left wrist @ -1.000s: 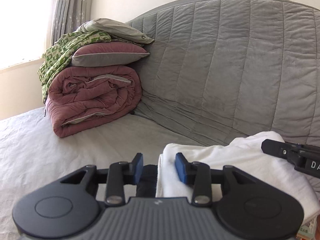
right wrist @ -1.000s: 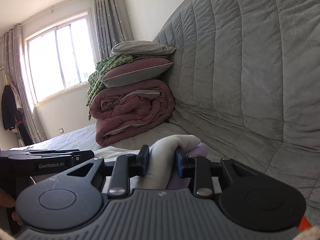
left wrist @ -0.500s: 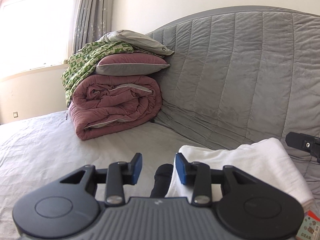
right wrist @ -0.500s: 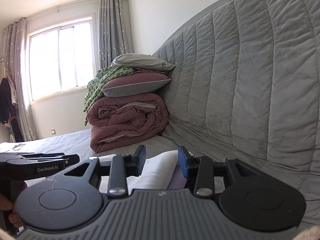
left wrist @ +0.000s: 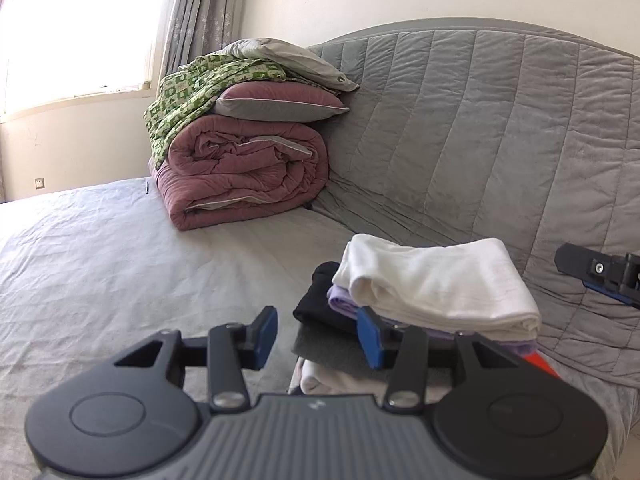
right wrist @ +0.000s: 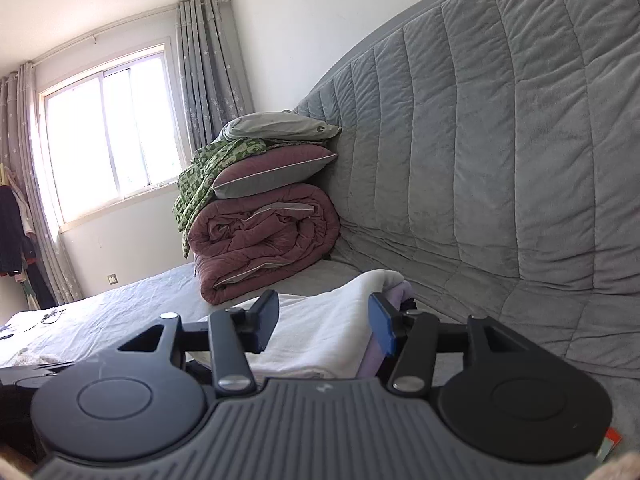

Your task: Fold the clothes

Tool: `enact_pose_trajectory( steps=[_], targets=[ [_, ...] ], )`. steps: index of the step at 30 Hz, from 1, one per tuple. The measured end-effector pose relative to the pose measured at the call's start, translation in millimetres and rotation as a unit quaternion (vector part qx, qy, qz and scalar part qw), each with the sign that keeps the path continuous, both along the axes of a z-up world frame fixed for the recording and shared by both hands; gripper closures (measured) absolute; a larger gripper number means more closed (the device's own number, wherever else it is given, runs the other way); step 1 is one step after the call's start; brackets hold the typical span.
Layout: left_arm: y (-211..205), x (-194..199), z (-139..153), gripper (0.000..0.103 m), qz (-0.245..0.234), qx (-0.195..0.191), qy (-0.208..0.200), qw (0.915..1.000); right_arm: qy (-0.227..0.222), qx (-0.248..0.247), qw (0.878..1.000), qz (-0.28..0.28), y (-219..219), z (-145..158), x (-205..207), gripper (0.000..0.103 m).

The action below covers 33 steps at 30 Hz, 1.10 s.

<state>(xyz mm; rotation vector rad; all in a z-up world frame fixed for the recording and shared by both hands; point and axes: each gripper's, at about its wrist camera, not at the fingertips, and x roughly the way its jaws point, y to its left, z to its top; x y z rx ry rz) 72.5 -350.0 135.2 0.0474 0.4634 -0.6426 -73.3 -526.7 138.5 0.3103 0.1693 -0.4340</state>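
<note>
The white garment [left wrist: 436, 284] lies folded on top of a stack of clothes [left wrist: 340, 332] that sits on the bed [left wrist: 120, 264], just in front of the grey headboard [left wrist: 480, 140]. Under it in the stack show a lilac piece, a black one, a grey one and another white one at the bottom. Its long axis runs along the headboard, with the bulky folded end toward the rolled red quilt [left wrist: 240, 172].

The left tool [left wrist: 316, 336] stands wide, holding nothing, at the stack's corner on the quilt side; its right pad is close by the lilac layer, though contact cannot be told. The right tool [right wrist: 324, 324] is also wide and empty, looking along the white garment from the end away from the quilt.

The white garment already lies folded and stacked, which is how the task wants it. Both tools are near it, one at each end
</note>
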Motion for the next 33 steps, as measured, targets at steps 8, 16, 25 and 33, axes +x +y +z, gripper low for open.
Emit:
enact_pose_trajectory(
  steps=[8, 16, 25, 33],
  targets=[
    [30.2, -32.1, 9.9, 0.032, 0.023, 0.029, 0.033, 0.9988, 0.018, 0.027, 0.999, -0.008, 37.5, 3.3, -24.6, 0.042],
    [52.2, -58.3, 12.7, 0.012, 0.033, 0.048, 0.055, 0.9968, 0.055, 0.031, 0.998, -0.004, 63.2, -1.2, -35.0, 0.03],
    [68.4, -72.1, 9.1, 0.001, 0.037, 0.081, 0.067, 0.9938, 0.089, 0.045, 0.995, -0.001, 84.1, -11.4, -42.1, 0.02],
    [83.2, -74.1, -1.1, 0.001, 0.058, 0.101, 0.094, 0.9887, 0.116, 0.046, 0.992, -0.004, 97.0, -19.2, -44.1, 0.0]
  ],
)
